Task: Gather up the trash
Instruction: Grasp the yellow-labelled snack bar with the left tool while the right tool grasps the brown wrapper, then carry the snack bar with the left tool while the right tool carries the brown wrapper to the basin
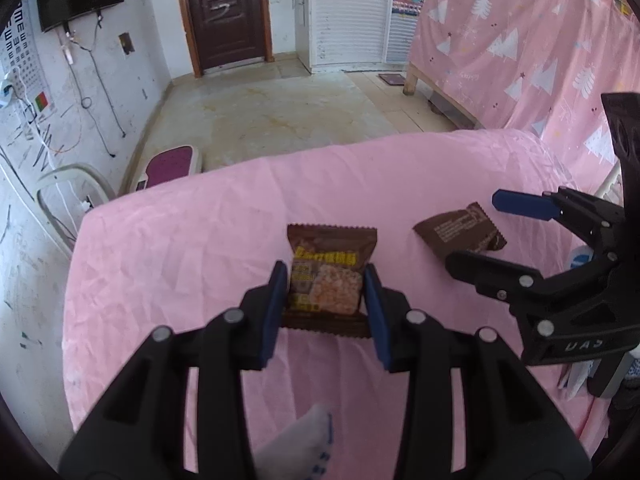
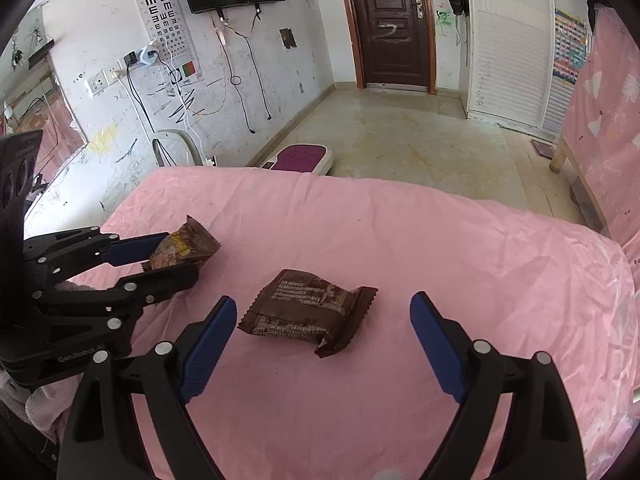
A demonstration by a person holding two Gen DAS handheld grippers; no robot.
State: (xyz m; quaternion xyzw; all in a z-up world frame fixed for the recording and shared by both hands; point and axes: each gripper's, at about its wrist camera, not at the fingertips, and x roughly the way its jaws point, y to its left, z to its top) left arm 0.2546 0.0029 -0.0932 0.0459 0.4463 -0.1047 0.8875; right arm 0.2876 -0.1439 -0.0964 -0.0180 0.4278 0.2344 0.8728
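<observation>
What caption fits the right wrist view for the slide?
Right gripper open over a brown wrapper on the pink sheet; left gripper shut on a second wrapper.

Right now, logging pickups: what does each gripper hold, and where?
Left gripper clamps the snack packet by its side edges; right gripper holds nothing.

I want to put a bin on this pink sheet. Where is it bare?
Bare: the far strip of the pink sheet beyond both wrappers, and its right side. Crowded: the near left, around the printed wrapper in the left gripper and the brown wrapper.
</observation>
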